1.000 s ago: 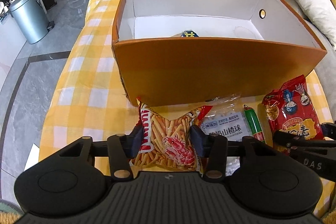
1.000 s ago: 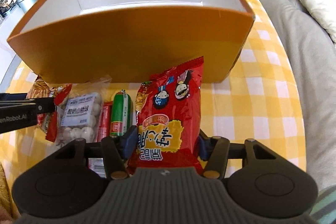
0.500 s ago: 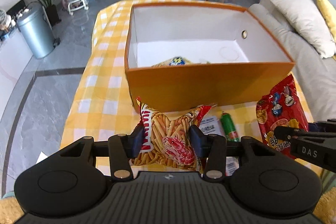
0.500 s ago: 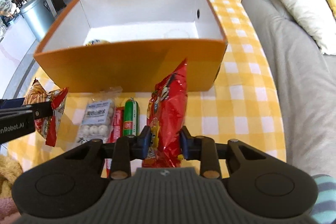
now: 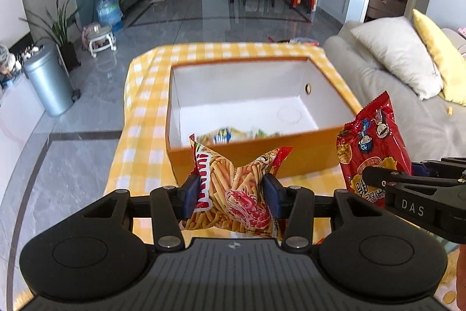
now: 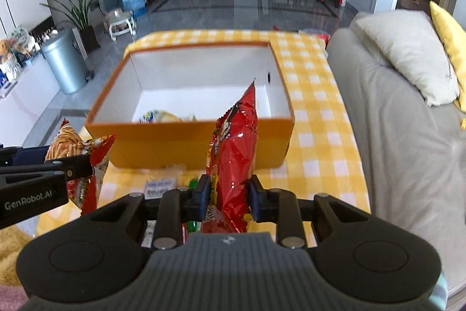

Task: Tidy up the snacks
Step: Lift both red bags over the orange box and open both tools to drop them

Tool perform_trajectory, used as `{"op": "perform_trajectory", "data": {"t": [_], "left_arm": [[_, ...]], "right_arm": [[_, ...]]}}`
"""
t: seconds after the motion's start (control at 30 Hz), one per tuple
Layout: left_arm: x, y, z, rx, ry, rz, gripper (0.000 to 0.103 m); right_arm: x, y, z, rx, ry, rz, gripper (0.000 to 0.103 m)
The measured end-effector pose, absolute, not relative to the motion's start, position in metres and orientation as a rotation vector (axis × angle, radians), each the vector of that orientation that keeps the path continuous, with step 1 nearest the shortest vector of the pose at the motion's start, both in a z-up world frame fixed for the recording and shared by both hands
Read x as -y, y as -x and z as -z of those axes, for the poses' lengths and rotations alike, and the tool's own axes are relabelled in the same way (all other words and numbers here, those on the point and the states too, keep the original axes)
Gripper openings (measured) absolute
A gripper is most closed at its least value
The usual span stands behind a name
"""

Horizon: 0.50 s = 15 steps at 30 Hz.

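**Two Snack Bags Held Up in Front of the Orange Box**

From the left wrist camera, the left gripper [image 5: 231, 191] is pinching a shrimp stick bag [image 5: 233, 194]. The bag is orange and red, with a red shrimp and lots of yellow sticks drawn on it. It is squeezed in the middle, so its top corners stick out like a bow. It hangs in the air in front of the orange box [image 5: 250, 159]. The box is white inside and open on top, and a few snack packs [image 5: 230, 134] lie at its near end. The box sits on a yellow checked cloth [image 5: 139, 118]. On the right, the right gripper [image 5: 387, 177] holds a red snack bag [image 5: 370, 145] with little cartoon faces. A grey sofa [image 5: 387, 107] with pillows is just beside the table. A silver bin [image 5: 48, 83] stands on the floor, well apart.

From the right wrist camera, the right gripper [image 6: 228, 194] has just squeezed its jaws in, and they now pinch the red snack bag [image 6: 236, 153] thin. The bag stands up tall and hides part of the orange box [image 6: 189, 147] behind it. Below it, a white pack [image 6: 160, 185] and something green [image 6: 193, 182] lie on the yellow checked cloth [image 6: 317, 142]. On the left, the left gripper [image 6: 78, 165] holds the shrimp stick bag [image 6: 81, 159].
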State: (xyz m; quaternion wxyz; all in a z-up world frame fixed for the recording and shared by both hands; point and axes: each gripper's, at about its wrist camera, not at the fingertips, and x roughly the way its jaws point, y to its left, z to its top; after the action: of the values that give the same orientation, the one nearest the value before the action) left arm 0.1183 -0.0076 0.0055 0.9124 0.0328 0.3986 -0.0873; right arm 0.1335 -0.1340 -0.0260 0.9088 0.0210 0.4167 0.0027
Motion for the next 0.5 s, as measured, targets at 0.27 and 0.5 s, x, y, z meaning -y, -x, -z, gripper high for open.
{"op": "perform_trajectory", "data": {"t": [0.27, 0.5], "left_arm": [[0.011, -0.133, -0.036, -0.744, -0.091, 0.193, 0.053], [0.016, -0.166, -0.055, -0.690, -0.121, 0.198, 0.053]], "right_arm": [[0.134, -0.135, -0.012, -0.775, -0.056, -0.043, 0.024], [0.136, -0.163, -0.041, -0.706, -0.035, -0.064, 0.024]]}}
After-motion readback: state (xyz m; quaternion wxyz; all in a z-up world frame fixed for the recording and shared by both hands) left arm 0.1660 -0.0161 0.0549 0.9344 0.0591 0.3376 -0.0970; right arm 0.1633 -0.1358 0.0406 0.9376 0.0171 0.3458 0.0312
